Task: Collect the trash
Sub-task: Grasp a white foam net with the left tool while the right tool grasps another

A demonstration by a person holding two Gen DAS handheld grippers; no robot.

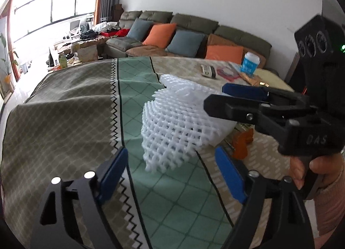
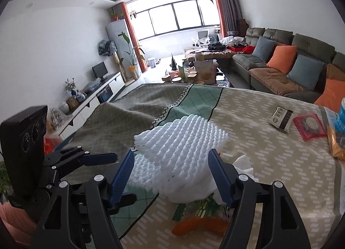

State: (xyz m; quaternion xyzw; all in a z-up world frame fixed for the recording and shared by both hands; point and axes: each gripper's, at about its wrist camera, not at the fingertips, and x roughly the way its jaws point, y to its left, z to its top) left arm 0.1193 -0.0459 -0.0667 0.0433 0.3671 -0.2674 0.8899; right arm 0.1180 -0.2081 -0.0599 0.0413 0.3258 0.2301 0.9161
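The white foam net (image 1: 172,123) is held clear of the patterned tablecloth (image 1: 71,106), apparently so that it can be carried off as trash; in the left wrist view it hangs in the air above the green band of the cloth, its near end drooping, its far end at the tips of the right gripper (image 1: 217,100); whether those tips are pinching the net or only lying against it cannot be told, since in the right wrist view the right gripper (image 2: 170,175) is seen with blue pads well apart and the net bulging between and beyond them; the left gripper (image 1: 170,177) is spread wide below the net and nothing is caught in it, as though it were being kept ready to support or take over; the net is seen as a soft, open lattice, crumpled into a loose tube, light and easily deformed; other litter is left on the table further off, namely a dark snack packet (image 2: 280,119), a red wrapper (image 2: 310,126) and an orange scrap (image 2: 200,225) under the net.
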